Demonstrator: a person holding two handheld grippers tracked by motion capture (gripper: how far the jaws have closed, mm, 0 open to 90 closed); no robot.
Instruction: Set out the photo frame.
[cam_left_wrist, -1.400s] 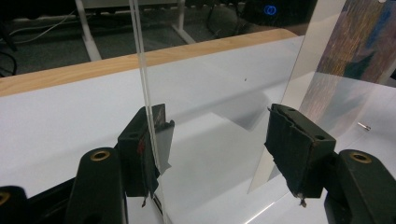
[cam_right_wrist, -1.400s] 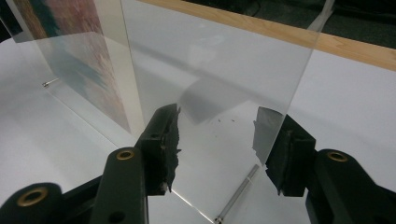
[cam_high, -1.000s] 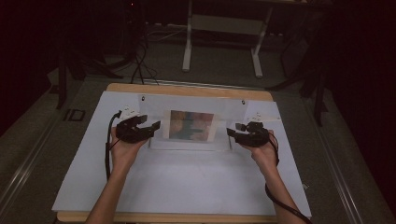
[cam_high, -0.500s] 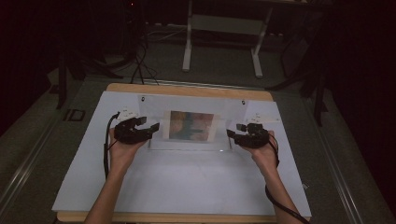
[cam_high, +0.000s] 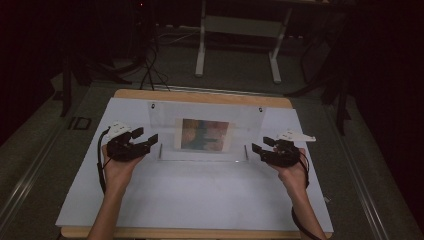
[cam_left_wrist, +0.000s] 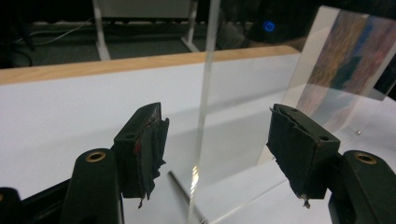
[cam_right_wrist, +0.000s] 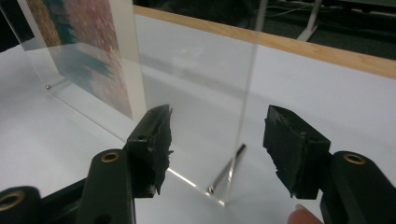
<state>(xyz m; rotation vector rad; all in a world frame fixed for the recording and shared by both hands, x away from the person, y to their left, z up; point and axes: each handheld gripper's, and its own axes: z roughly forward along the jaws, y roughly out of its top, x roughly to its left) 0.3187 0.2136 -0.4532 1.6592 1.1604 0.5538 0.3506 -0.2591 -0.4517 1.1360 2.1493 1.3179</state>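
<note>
High view: the clear picture frame (cam_high: 205, 134) stands upright mid-table (cam_high: 200, 195), a released claw at each end. Left gripper view: left claw (cam_left_wrist: 217, 140) straddles the pane edge untouched. Right gripper view: right claw (cam_right_wrist: 215, 140), jaws just opened, likewise. Withdraw both straight outward to avoid tipping it.

Blurred print (cam_high: 205, 135) in acrylic stand (cam_high: 250, 120)

A dim room seen from above. A wooden table (cam_high: 200, 97) with a white top sheet (cam_high: 190, 200) stands on a grey floor (cam_high: 30, 165). Beyond its far edge stands a white frame (cam_high: 239, 45) with two legs on flat feet. Black cables (cam_high: 150, 75) trail across the floor at far left. Dark stands (cam_high: 340, 85) rise at far right. A small blue light (cam_left_wrist: 268, 26) glows in the dark background.
</note>
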